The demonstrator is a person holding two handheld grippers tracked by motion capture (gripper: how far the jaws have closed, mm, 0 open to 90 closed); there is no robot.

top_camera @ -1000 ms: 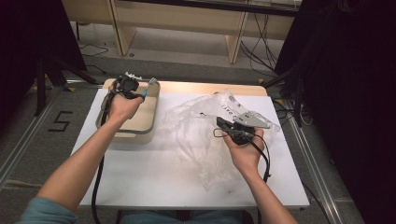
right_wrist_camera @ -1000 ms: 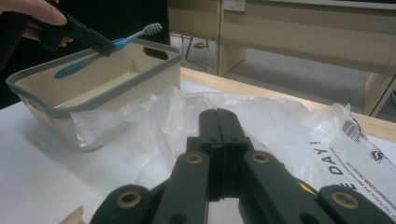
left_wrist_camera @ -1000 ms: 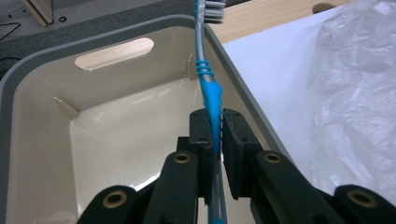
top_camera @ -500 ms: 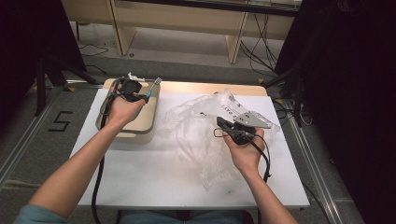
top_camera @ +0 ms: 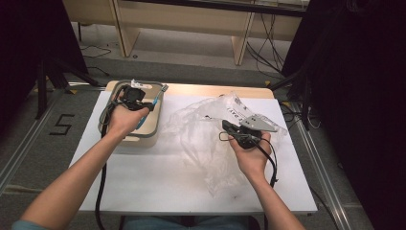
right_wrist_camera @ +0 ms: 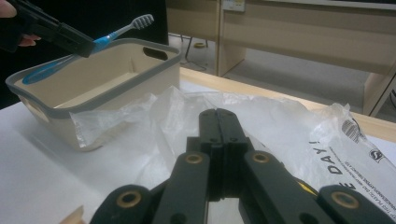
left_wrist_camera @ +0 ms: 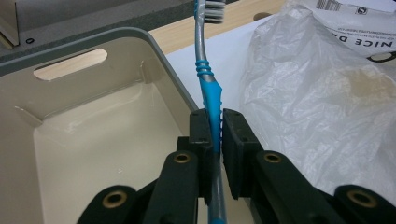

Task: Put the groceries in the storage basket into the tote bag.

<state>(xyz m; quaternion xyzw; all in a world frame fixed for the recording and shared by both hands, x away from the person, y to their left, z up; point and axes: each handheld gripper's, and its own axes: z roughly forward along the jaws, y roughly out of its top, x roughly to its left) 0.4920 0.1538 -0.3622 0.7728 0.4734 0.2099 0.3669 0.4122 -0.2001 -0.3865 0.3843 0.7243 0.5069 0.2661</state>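
My left gripper (top_camera: 146,106) (left_wrist_camera: 215,122) is shut on the handle of a blue and grey toothbrush (left_wrist_camera: 208,86) (top_camera: 152,102). It holds the brush above the right side of a beige bin with a grey rim (top_camera: 143,139) (left_wrist_camera: 116,35). The bristle head points past the bin's far edge. In the right gripper view the left gripper (right_wrist_camera: 84,45) and the toothbrush (right_wrist_camera: 116,31) hang over the bin (right_wrist_camera: 107,88). My right gripper (top_camera: 225,125) (right_wrist_camera: 217,114) is shut and rests over a crumpled clear plastic bag (top_camera: 201,139) (right_wrist_camera: 280,126) (left_wrist_camera: 322,107). No plastic shows between its jaws.
The bin's inside looks bare. The bag spreads over the middle and right of the white table top (top_camera: 143,187), right up against the bin. A wooden strip (top_camera: 191,89) edges the table's far side. Beyond it are floor, cables and wooden furniture legs (top_camera: 242,43).
The left gripper has shifted slightly over the bin with the toothbrush, whose head now points toward the far right corner. The right hand has stayed put on the bag.
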